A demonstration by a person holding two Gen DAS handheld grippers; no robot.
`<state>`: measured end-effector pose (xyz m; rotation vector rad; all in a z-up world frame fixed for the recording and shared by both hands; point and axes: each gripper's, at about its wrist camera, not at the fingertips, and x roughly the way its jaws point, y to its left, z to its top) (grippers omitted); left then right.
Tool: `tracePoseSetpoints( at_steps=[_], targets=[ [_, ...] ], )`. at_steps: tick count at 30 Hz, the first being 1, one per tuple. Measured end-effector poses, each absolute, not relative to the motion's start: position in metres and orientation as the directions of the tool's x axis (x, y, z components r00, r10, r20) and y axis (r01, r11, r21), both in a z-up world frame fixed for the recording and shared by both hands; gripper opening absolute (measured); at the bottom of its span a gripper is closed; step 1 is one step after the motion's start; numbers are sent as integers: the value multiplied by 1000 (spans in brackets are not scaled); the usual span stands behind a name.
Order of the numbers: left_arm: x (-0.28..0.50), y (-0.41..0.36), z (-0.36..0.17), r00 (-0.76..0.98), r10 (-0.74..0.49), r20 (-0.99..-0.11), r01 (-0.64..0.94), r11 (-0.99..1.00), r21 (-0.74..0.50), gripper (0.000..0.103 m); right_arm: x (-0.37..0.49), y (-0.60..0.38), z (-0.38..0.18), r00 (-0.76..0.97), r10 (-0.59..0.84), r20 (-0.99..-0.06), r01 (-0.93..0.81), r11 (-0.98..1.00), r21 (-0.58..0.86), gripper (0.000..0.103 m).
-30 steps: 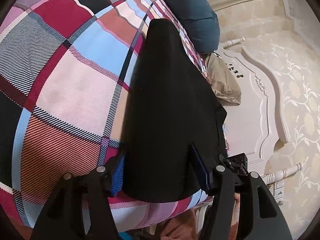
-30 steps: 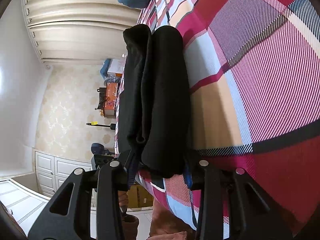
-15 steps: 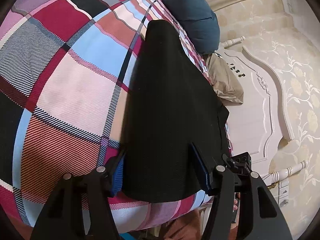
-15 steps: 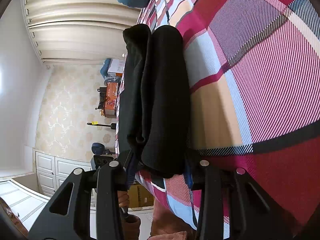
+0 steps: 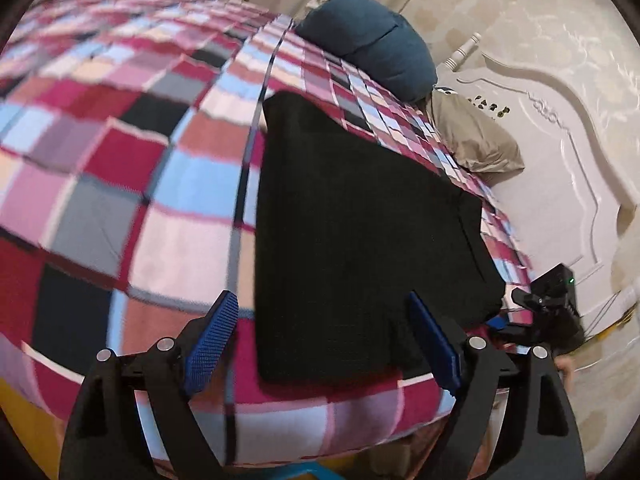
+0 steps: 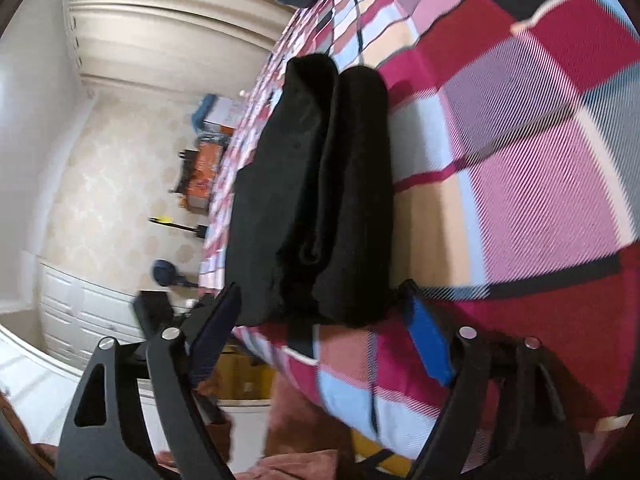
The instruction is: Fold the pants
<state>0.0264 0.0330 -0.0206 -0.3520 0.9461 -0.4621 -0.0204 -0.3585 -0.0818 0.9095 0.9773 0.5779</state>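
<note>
Left claw (image 5: 322, 338): jaws had just been opening and stood wide apart, blue pads (image 5: 212, 340) clear of the cloth, pointing toward 12 o'clock and tilted downward.
Right claw (image 6: 326, 334): jaws had just been opening, spread wide, nothing pressed between the pads (image 6: 430, 344), aimed toward 12 o'clock.

Home bedroom: plaid bedspread (image 5: 168, 208), pillows (image 5: 372, 60), carved headboard (image 5: 560, 168).

Folded pants (image 5: 360, 232) on bed (image 5: 120, 200)

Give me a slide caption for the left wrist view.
Open left claw above folded black pants on the plaid bedspread.
</note>
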Motion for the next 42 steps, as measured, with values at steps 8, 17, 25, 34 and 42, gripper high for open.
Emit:
tracePoseSetpoints(
  at_steps=[8,17,25,34,42],
  targets=[
    [56,35,-18,511,-471,-719,253,882,-398,84,5,-368,-79,465,741,-484,-26,558,829,83],
    [123,35,-29,472,-494,-731,246,869,-429,84,65,-376,-84,425,796,-430,-56,498,866,83],
    [185,34,-51,393,-621,-679,207,779,-592,84,98,-367,-85,367,850,-379,-95,439,893,88],
    [206,10,-49,421,-556,-716,294,831,-472,58,95,-367,-90,371,810,-455,-108,524,845,45],
    [213,3,-38,476,-482,-736,285,876,-389,43,99,-363,-71,446,772,-452,-153,563,812,36]
  ],
)
